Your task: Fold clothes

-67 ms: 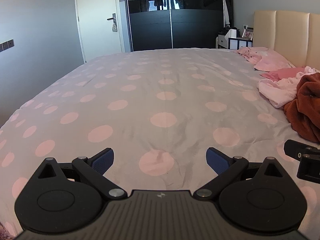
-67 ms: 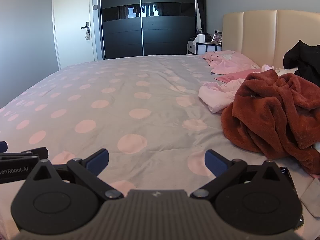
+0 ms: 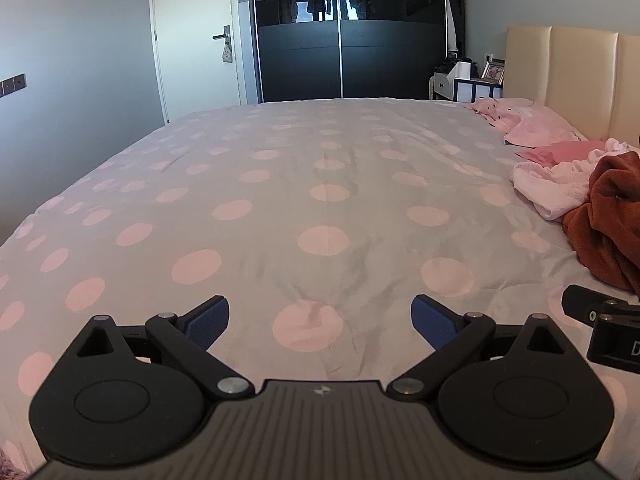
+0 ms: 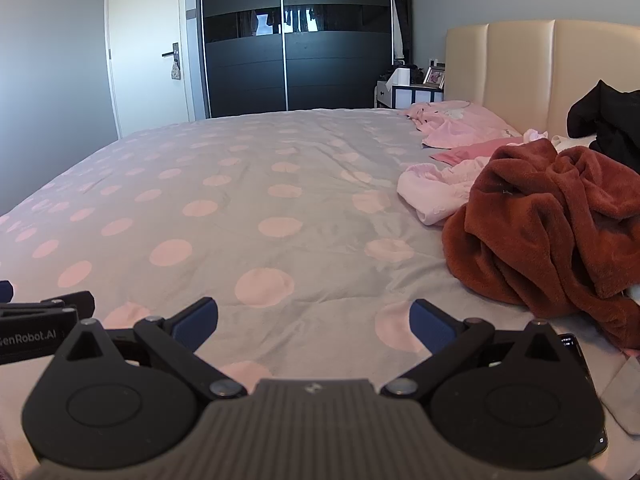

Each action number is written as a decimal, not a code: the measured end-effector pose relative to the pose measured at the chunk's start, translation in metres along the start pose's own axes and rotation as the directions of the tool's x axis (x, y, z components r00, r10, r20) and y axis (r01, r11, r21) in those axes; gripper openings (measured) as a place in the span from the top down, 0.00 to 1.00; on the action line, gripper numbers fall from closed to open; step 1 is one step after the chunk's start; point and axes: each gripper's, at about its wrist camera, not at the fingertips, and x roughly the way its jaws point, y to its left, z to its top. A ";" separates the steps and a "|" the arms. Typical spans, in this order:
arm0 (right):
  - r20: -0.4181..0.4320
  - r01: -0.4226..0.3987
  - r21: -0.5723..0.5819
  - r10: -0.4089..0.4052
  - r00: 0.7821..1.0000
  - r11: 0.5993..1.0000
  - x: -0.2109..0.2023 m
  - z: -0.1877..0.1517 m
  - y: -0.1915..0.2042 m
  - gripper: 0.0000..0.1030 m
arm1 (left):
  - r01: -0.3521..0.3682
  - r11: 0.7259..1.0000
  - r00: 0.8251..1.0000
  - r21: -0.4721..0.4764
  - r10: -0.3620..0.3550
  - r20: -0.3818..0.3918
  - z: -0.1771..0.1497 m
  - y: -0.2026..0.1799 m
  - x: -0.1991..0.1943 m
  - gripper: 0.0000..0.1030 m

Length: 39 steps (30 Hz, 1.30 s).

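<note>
A crumpled rust-brown fleece garment (image 4: 552, 224) lies on the right side of the bed, also seen at the right edge of the left wrist view (image 3: 608, 216). Pale pink clothes (image 4: 436, 192) are heaped just behind it, and a black garment (image 4: 604, 120) rests by the headboard. My right gripper (image 4: 314, 322) is open above the spotted cover, left of the brown fleece, holding nothing. My left gripper (image 3: 320, 318) is open too, over bare cover, farther left. Part of the right gripper's body (image 3: 600, 324) shows at the right of the left wrist view.
The bed cover (image 3: 320, 200) is grey with pink dots. A beige padded headboard (image 4: 520, 72) stands at right, pink pillows (image 4: 460, 124) before it. A nightstand (image 4: 404, 92), dark wardrobe (image 4: 296, 40) and white door (image 4: 148, 44) lie beyond. A dark phone (image 4: 576, 356) lies near my right gripper.
</note>
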 end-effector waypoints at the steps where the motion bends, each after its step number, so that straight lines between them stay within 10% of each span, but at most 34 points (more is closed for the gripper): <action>1: -0.008 0.003 0.000 -0.003 1.000 1.000 0.000 0.000 0.000 0.00 | 0.003 1.000 1.000 -0.001 -0.003 0.000 0.000 -0.001 0.000 0.03; 39: 0.014 0.022 -0.017 -0.022 1.000 1.000 -0.001 -0.006 0.009 0.00 | 0.076 0.997 0.997 -0.020 -0.075 0.034 -0.005 -0.005 -0.008 0.04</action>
